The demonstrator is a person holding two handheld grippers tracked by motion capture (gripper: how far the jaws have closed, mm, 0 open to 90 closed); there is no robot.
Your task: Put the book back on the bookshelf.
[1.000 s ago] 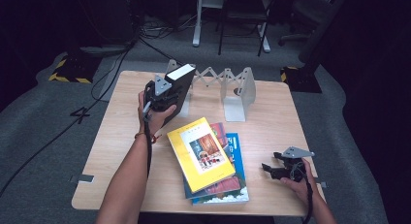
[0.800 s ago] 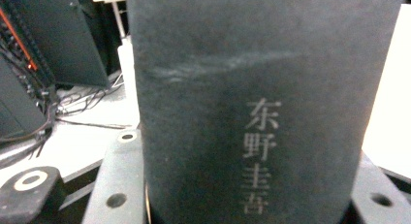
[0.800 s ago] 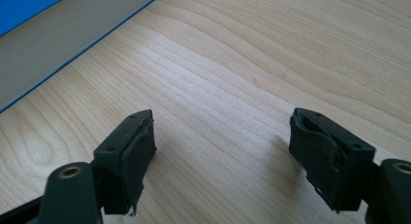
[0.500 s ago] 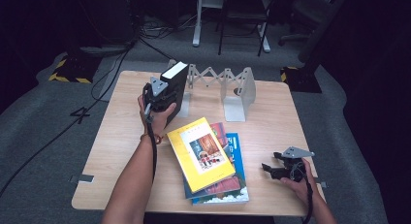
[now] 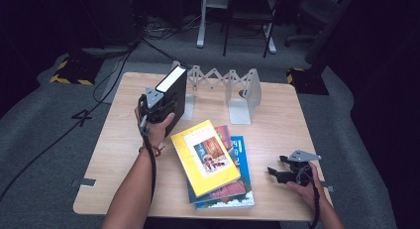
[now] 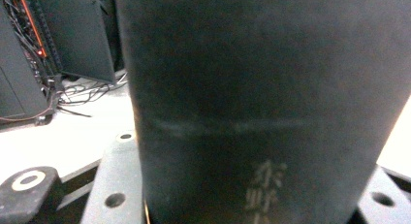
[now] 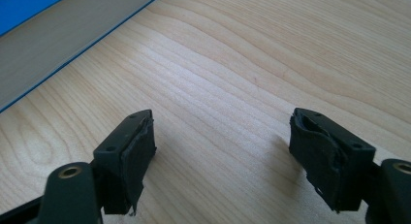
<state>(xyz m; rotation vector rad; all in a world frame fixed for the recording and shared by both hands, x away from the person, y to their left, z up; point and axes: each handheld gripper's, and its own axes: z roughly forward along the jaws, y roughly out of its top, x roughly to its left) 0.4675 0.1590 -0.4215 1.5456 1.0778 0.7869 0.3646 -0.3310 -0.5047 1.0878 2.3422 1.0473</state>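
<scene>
A stack of books (image 5: 218,164) is laid at the table's (image 5: 277,115) near middle. Behind it a folding bookstand (image 5: 233,87) is placed. A book (image 5: 173,95) is held upright at the stand's left end in the left gripper (image 5: 154,104). The right gripper (image 5: 287,173) is rested right of the stack.

high: above, facing table (image 5: 124,140) | gripper views: close, along jaws

Wooden table (image 5: 119,154) w/ a stack of books near front edge, yellow book (image 5: 205,157) on top, red one (image 5: 225,189) under it & blue one (image 5: 242,154) at bottom; grey accordion book rack (image 5: 237,90) at back.
</scene>
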